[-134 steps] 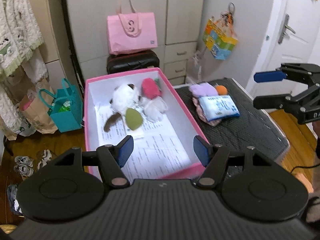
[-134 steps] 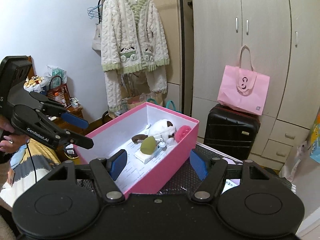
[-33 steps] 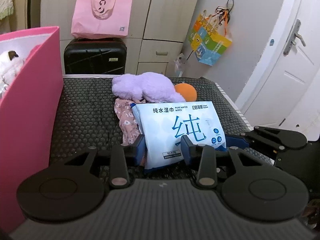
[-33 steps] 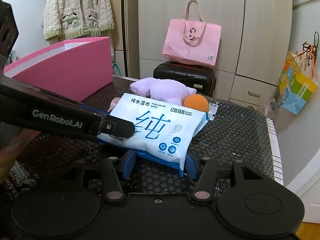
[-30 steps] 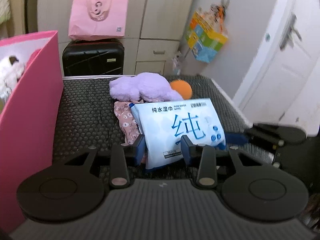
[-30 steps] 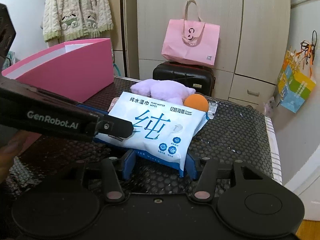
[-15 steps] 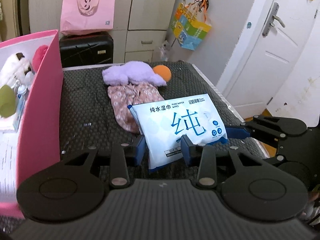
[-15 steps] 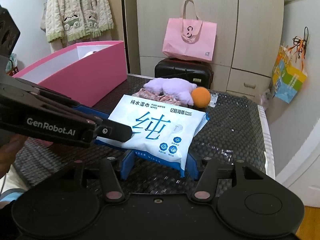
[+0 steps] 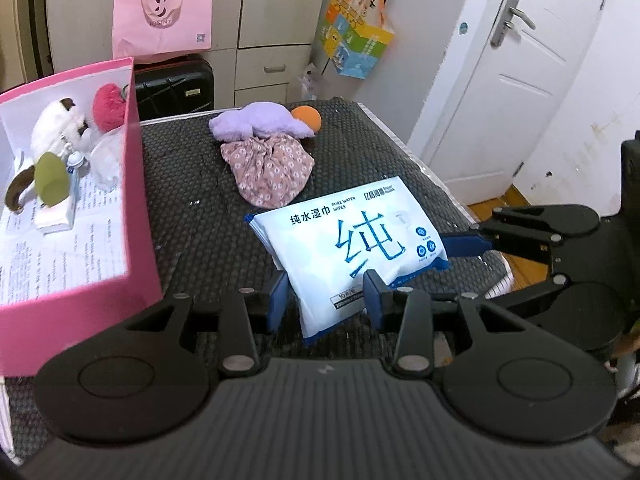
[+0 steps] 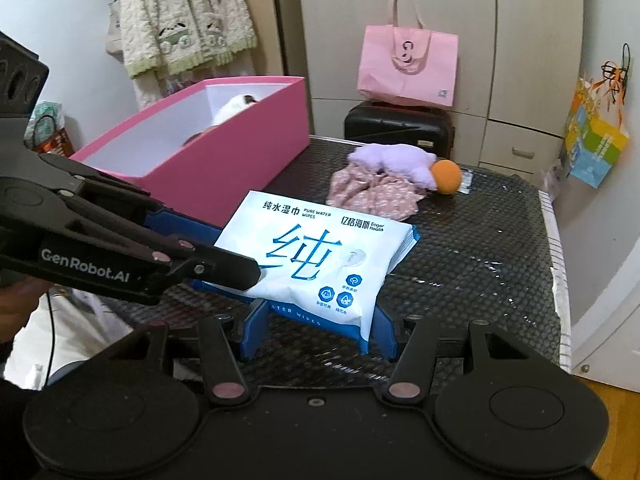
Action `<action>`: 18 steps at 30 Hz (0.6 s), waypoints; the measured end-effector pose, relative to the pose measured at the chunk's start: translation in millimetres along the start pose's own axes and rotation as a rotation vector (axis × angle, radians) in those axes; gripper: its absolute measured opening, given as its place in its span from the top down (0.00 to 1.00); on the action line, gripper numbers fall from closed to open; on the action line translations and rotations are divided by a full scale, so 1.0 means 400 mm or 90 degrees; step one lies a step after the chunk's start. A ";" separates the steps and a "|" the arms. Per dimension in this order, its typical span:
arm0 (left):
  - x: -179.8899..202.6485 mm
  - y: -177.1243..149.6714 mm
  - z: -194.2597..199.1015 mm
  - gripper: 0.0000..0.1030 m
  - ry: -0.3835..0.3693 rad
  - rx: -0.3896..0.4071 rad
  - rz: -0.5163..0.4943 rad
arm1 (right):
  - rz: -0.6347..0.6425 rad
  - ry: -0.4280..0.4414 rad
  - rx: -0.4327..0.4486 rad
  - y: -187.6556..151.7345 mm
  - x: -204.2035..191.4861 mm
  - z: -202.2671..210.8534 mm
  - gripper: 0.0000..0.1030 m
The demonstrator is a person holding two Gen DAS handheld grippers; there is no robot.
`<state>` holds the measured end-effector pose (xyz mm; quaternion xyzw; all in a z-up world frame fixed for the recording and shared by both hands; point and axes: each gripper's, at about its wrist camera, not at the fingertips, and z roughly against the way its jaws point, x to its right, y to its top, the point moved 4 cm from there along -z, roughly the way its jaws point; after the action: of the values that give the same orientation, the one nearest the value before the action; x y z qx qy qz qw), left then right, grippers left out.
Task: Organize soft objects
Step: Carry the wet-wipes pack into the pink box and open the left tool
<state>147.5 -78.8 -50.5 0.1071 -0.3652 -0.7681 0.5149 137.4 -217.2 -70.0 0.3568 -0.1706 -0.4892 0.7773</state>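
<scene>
A white and blue pack of wet wipes (image 9: pixel 348 240) is held above the black mat (image 9: pixel 200 184) by both grippers. My left gripper (image 9: pixel 326 294) is shut on its near edge. My right gripper (image 10: pixel 318 330) is shut on the pack's (image 10: pixel 320 260) other edge. A floral pink cloth (image 9: pixel 268 170), a purple plush (image 9: pixel 256 122) and an orange ball (image 9: pixel 307 118) lie on the mat further back. A pink box (image 9: pixel 136 184) stands at the left and holds a white plush cat (image 9: pixel 56 128), a red plush (image 9: pixel 107 106) and a green item (image 9: pixel 50 178).
A pink tote bag (image 9: pixel 162 18) sits on a black suitcase (image 9: pixel 172 84) behind the table. A colourful bag (image 9: pixel 356 46) hangs on the wall. A white door (image 9: pixel 500 80) is at the right. A knit cardigan (image 10: pixel 180 20) hangs at the back left.
Both grippers closed on the wipes pack and lifted it off the floral cloth, drawing it back toward me. The cloth now lies uncovered on the mat.
</scene>
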 end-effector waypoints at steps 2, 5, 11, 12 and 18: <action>-0.004 -0.012 0.025 0.63 -0.002 -0.004 0.001 | 0.011 0.002 -0.001 0.000 -0.022 0.012 0.42; -0.010 -0.028 0.061 0.63 -0.006 -0.005 0.003 | 0.025 0.011 -0.002 0.002 -0.059 0.035 0.42; -0.044 -0.055 0.134 0.62 -0.023 -0.009 0.032 | 0.052 0.039 -0.007 0.019 -0.126 0.076 0.42; -0.050 -0.058 0.145 0.62 -0.019 -0.005 0.036 | 0.059 0.047 -0.006 0.020 -0.136 0.082 0.42; -0.078 -0.078 0.203 0.62 -0.008 -0.004 0.044 | 0.061 0.083 -0.003 0.032 -0.186 0.091 0.44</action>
<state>95.3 -8.9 -20.4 0.0877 -0.3693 -0.7519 0.5390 89.0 -162.3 -29.4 0.3775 -0.1351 -0.4278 0.8100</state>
